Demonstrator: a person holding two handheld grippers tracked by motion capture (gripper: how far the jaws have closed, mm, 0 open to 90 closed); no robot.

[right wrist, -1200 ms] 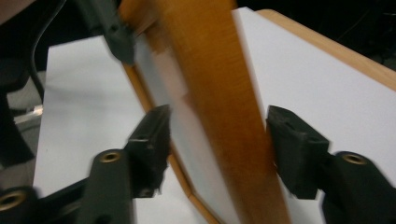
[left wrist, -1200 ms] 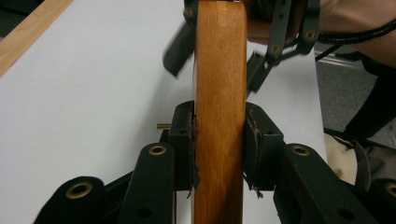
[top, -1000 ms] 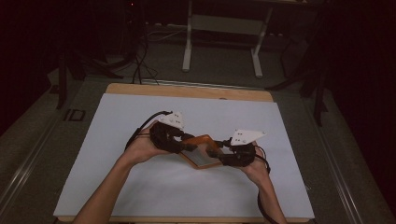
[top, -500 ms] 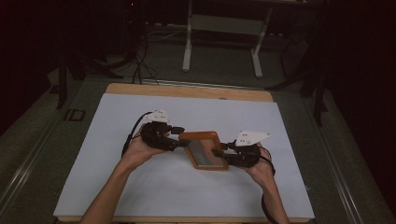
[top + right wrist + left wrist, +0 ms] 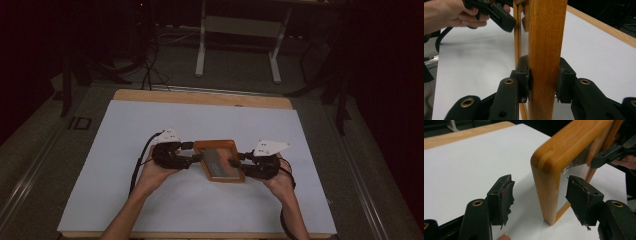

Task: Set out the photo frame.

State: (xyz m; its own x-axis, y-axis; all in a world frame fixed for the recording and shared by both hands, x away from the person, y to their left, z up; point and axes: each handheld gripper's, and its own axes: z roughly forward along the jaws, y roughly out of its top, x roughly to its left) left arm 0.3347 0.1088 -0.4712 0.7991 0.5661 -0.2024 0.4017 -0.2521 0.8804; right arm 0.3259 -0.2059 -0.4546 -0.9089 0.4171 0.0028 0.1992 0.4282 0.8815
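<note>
A wooden frame with a glass or mirror pane sits low over the white sheet, between my hands. My right gripper is shut on its right edge; its pads press both sides of the wood, and the right gripper's jaws have just been closing. My left gripper is open at the frame's left side. Its jaws have just been opening. The frame's rounded corner stands between the left gripper's pads, touching neither. The frame's lower tip seems to rest on the sheet.
The white sheet covers a wooden table top, with its far edge bare. Behind the table are dark floor, cables and a metal stand. A black cable trails from the left gripper. Open sheet lies all around the frame.
The frame has come down from a raised, diamond-like tilt to lie square and low over the sheet. The left hand sank and its jaws opened off the frame. The right grip stays.
</note>
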